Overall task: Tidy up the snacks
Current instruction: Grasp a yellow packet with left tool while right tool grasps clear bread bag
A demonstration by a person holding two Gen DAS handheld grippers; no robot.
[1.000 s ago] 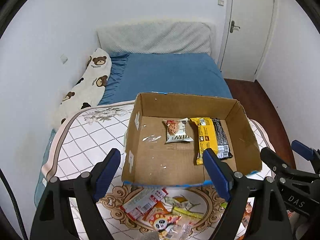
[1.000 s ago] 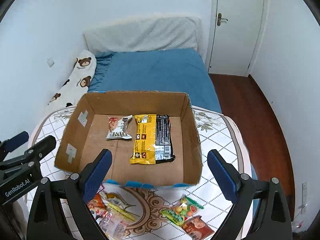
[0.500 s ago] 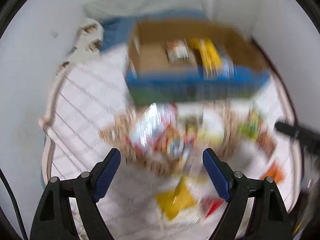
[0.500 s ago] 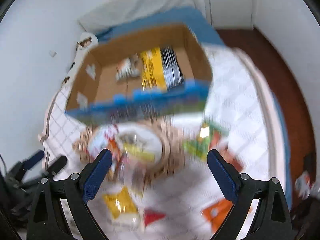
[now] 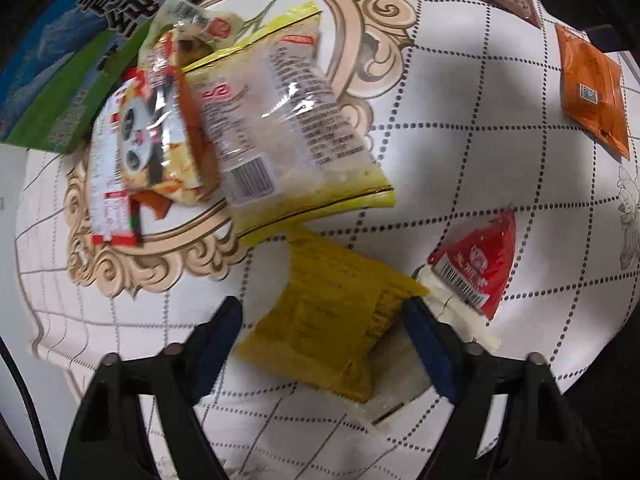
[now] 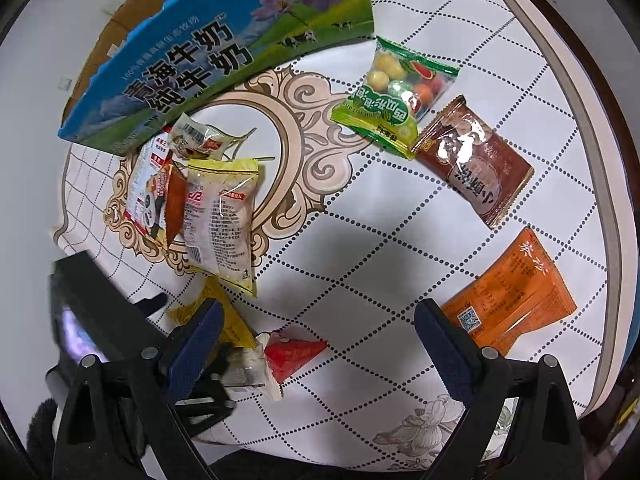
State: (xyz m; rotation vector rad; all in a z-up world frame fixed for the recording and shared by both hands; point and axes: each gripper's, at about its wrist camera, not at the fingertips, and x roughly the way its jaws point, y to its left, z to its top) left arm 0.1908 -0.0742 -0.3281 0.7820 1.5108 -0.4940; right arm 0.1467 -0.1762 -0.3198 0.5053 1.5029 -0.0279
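Left gripper (image 5: 322,318) over a yellow snack packet (image 5: 332,320) on the patterned tablecloth (image 5: 460,140); jaws just narrowing, packet between them, left pad clear, right contact unclear.
Right gripper (image 6: 316,326) spread, empty. Only the right wrist view shows the green candy bag (image 6: 394,100) whole and the milk carton box (image 6: 216,52) lettering; orange packet (image 6: 510,300), red triangular packet (image 5: 476,264) in both.

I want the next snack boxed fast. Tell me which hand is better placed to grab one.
Left. The left tool points down with the small yellow packet between its closing fingers, though they do not grip it yet. The right tool stands open over bare tablecloth, the orange packet beside one finger.
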